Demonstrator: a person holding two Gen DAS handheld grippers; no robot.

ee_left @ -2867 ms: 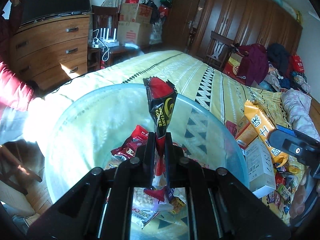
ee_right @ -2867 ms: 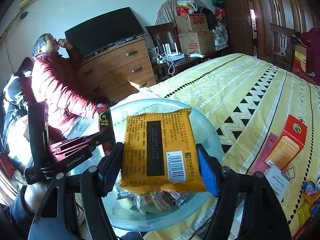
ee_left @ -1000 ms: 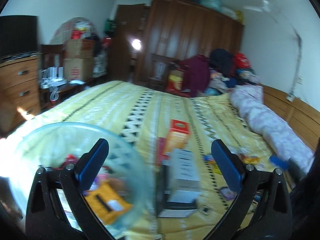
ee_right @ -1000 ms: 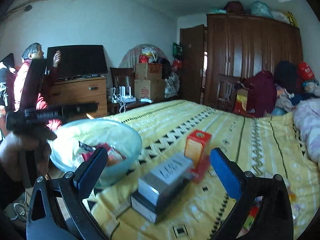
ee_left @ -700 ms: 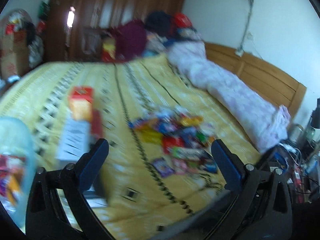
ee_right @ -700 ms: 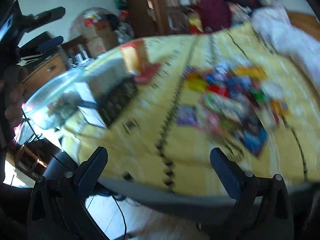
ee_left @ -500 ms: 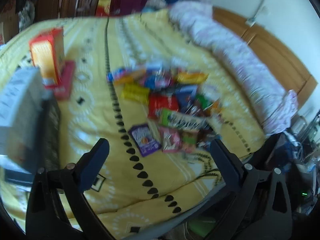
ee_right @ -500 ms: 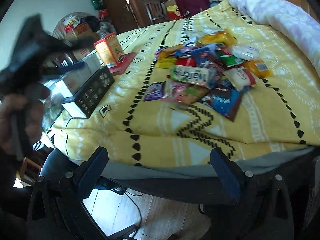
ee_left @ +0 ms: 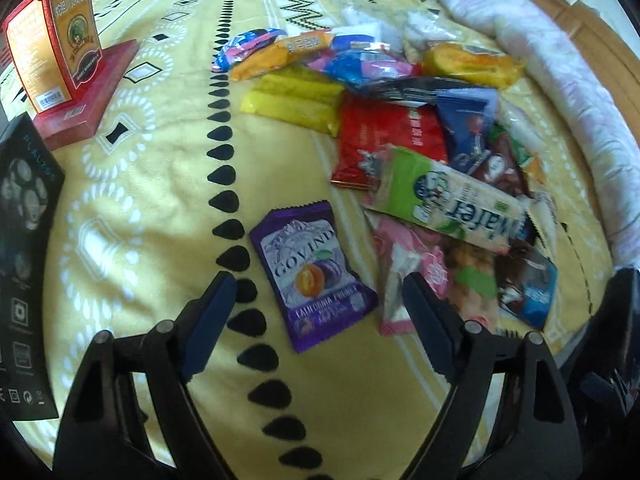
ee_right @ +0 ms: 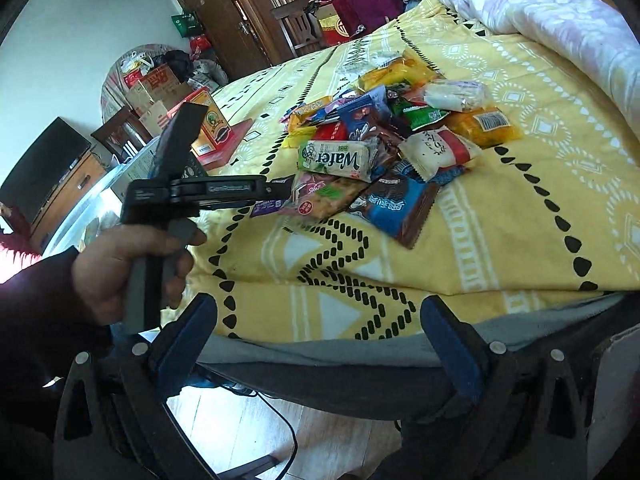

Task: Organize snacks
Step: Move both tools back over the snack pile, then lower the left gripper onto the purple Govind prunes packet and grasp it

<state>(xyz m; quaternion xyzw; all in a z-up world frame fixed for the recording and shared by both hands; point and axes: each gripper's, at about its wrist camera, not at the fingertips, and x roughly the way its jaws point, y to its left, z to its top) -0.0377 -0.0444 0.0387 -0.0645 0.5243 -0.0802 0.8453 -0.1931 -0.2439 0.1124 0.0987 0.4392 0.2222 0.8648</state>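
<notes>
A pile of snack packets lies on the yellow patterned bedspread. My left gripper hangs low over a purple plum packet, which lies between its blue fingers; the jaws are closing and the pads do not touch it. A green wafer packet lies just right of it. In the right wrist view a hand holds that gripper over the pile. My right gripper stands open and empty at the bed's near edge. The clear bowl shows behind the hand.
An orange box stands on a flat red box at the left, with a black box nearer. A rolled pale quilt runs along the right. Below the bed edge are wooden floor and a cable.
Both grippers swung away from the bowl to the snack pile and dropped lower. The left jaws have narrowed around the purple packet. Both came away empty.
</notes>
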